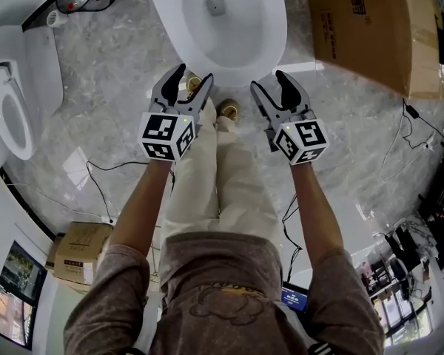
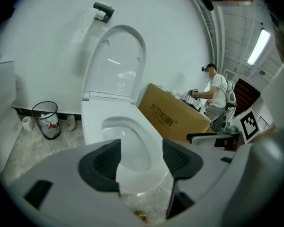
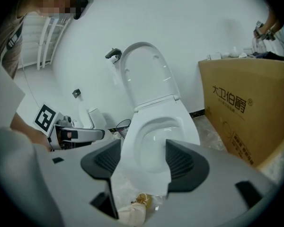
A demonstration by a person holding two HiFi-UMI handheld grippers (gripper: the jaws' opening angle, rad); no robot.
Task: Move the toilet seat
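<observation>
1. Floor [image 1: 103,102], grey marble-patterned: I am standing on it facing the wall at its far edge.
2. Toilet [image 2: 92,126], white: it is sitting at that far edge, backed against the wall, with a cardboard box [image 1: 370,28] just beside it on my right.
3. Lid [image 2: 116,65]: it is standing raised, leaning back toward the wall.
4. Toilet seat [image 1: 233,61], the task's item: it appears to be lying flat on the bowl rim, directly ahead of my feet. Its long axis is running from the hinge at the wall straight toward me, with the rounded front end pointing at me.
5. Left gripper [image 1: 193,76]: I am holding it short of the seat's front edge, jaws standing moderately apart, with nothing between the pads.
6. Right gripper [image 1: 268,81]: I am holding it alongside the left one, jaws likewise parted and empty, apart from the seat.
7. Progress, as I am judging it: nothing is done yet. The seat is untouched. Closing in, gripping the front rim and swinging the seat are all left to do.
</observation>
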